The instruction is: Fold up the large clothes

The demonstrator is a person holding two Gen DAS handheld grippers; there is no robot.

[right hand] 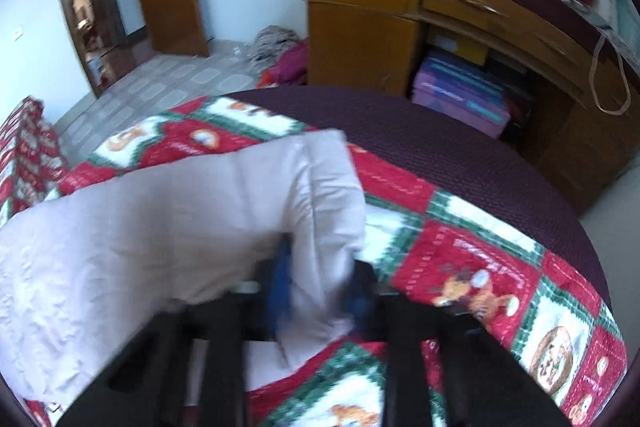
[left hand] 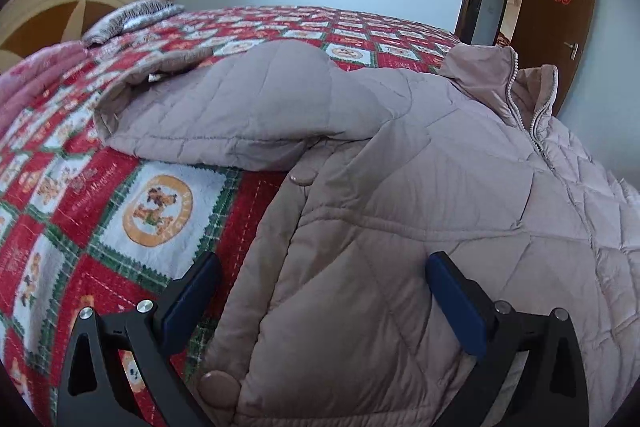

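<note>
- Right gripper (right hand: 320, 287): the blue pads are pinched onto a fold of the padded coat (right hand: 192, 211), at a corner of the pale fabric that bulges up between and beyond the fingers; the view is blurred, so how deep the bite goes cannot be told
- Left gripper (left hand: 322, 301): jaws stand wide apart over the coat's front panel, gripping nothing; whether the tips touch the fabric cannot be told. The coat's side edge with two round snap buttons (left hand: 219, 389) runs between the fingers, nearer the left pad
- Just past the left gripper, one sleeve (left hand: 224, 111) lies folded back across the chest; further on and to the right the zipped collar (left hand: 516, 87) stands up
- The coat lies spread on the red and green checked bedspread (left hand: 120, 211), which shows bare left of the left gripper and right of the right one
- To do this step well, I judge the left jaws should close on the buttoned edge, taking both layers, before either hand lifts; then both should carry their edges across together, low and level, so the thick padding does not slump or drag the sleeve out
- Far off: a wooden dresser (right hand: 400, 11) beyond the right gripper, a door (left hand: 556, 19) beyond the left
</note>
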